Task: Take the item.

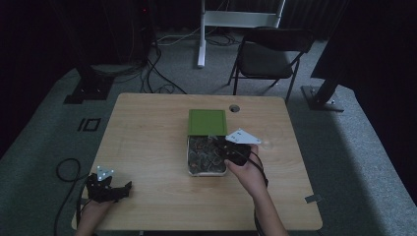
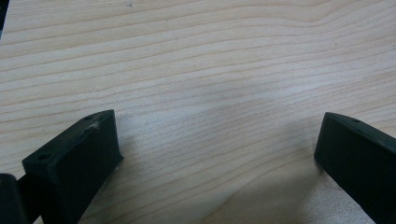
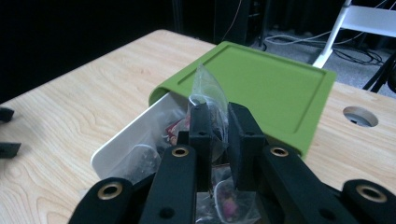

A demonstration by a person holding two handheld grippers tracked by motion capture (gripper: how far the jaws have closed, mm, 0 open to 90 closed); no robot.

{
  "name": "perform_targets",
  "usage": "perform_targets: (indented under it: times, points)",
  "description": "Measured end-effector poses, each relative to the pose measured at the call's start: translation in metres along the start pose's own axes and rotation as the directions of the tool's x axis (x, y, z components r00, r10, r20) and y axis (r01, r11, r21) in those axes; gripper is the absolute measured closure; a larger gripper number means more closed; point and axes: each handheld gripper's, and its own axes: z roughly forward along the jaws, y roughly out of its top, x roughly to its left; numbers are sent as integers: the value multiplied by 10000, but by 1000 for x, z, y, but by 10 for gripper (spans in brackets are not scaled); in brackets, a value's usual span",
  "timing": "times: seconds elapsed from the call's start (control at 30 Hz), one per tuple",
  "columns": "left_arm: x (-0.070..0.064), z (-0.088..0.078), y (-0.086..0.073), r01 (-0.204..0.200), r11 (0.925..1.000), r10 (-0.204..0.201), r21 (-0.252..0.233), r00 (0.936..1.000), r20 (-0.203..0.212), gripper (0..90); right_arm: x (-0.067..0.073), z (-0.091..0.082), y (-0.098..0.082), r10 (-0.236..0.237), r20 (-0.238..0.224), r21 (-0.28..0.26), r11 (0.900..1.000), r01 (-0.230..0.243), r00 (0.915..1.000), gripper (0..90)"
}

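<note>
Jaws of my right gripper (image 3: 218, 140) pinch a clear packet (image 3: 208, 91) above the white box (image 1: 189, 156) at tabletop (image 1: 147, 147) centre; green lid (image 1: 207, 121) at twelve o'clock. Left gripper (image 1: 110, 189) idles open. Many packets seemingly remain.

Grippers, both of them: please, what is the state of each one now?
Left gripper: open, holding nothing, over the bare table.
Right gripper: closed on a clear plastic packet above the white box.
</note>
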Motion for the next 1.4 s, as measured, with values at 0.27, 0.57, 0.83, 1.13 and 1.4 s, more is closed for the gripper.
perform_targets:
  times: [0.27,0.57,0.83,1.13,1.4]
  points:
    - [0,0,0,1,10000,-1,1,10000,0,5,-13,-12,4,112,204,-215,9997,-107,9997,815]
    - [0,0,0,1,10000,-1,0,10000,-1,5,-33,-24,4,446,618,-419,9982,-420,9971,815]
    - [0,0,0,-2,10000,2,3,10000,-1,5,-53,-36,4,606,1012,-546,9970,-553,9930,817]
    - [0,0,0,2,10000,-2,0,10000,-1,5,-78,-48,4,922,1601,-681,9943,-822,9828,817]
    - [0,0,0,1,10000,-1,-9,10000,-2,5,-94,-50,2,1184,1929,-793,9913,-1048,9741,818]
